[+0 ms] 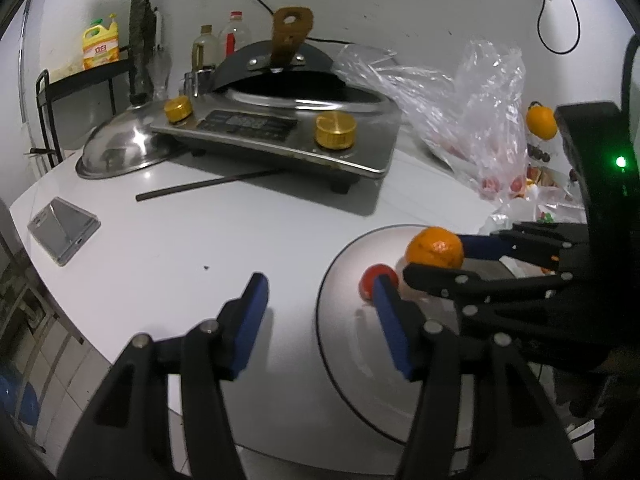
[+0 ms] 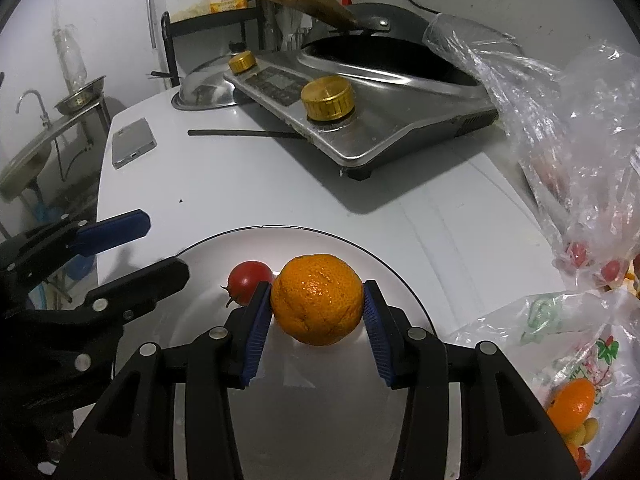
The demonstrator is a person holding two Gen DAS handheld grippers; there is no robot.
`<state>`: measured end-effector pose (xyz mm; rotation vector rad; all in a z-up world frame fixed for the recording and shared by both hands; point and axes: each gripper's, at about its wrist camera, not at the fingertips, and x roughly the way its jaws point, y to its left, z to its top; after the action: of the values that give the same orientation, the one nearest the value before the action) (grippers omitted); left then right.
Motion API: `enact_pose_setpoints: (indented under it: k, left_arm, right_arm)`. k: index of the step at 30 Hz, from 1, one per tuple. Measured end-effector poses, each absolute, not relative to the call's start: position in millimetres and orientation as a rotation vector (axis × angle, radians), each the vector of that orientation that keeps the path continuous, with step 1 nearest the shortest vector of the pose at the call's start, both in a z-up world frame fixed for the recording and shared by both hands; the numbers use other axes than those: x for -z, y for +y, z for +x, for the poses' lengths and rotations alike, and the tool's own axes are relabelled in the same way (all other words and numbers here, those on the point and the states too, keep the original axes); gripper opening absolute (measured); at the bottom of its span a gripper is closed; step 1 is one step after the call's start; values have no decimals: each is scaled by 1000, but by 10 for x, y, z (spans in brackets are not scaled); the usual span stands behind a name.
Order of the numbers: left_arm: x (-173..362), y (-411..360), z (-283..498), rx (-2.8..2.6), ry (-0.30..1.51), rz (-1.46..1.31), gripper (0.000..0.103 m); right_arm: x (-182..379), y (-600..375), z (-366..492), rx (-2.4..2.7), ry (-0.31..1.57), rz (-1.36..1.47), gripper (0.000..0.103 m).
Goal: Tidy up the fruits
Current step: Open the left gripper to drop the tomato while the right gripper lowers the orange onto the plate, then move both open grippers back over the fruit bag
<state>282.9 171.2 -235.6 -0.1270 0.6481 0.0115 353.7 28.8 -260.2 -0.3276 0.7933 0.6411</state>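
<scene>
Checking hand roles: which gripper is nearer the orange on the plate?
Right. The right gripper is clamped on the orange; the left gripper stands open beside it, empty.

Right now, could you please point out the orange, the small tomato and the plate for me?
orange (image 2: 317,299): right wrist view, middle of its peel.
small tomato (image 2: 249,280): right wrist view, its red top, left of the orange.
plate (image 1: 360,352): left wrist view, bare surface near the front.

White counter (image 2: 280,184): steel cooktop (image 2: 400,120) with two brass knobs, black wok (image 1: 304,88) with wooden handle on it. Steel lid (image 1: 120,148) beside it, dark stick (image 1: 208,186) in front, phone (image 1: 64,230) left. Yellow detergent jug (image 1: 101,42) on rack.
</scene>
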Motion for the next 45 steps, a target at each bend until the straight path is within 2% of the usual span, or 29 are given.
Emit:
enact_pose_setpoints:
  k: [2, 9, 13, 45]
  left_arm:
    - [2348, 1733, 2810, -16, 642, -135, 65]
    - [2322, 1751, 2760, -28, 638, -135, 65]
    - [2295, 1725, 2726, -26, 635, -134, 65]
    - [1857, 1146, 2280, -14, 581, -80, 66]
  right_arm:
    - [2612, 299, 3550, -640, 799, -325, 48]
    - [2628, 302, 3584, -626, 818, -307, 48]
    - [2565, 283, 3556, -623, 798, -299, 56]
    - [2000, -398, 2951, -595, 680, -247, 56]
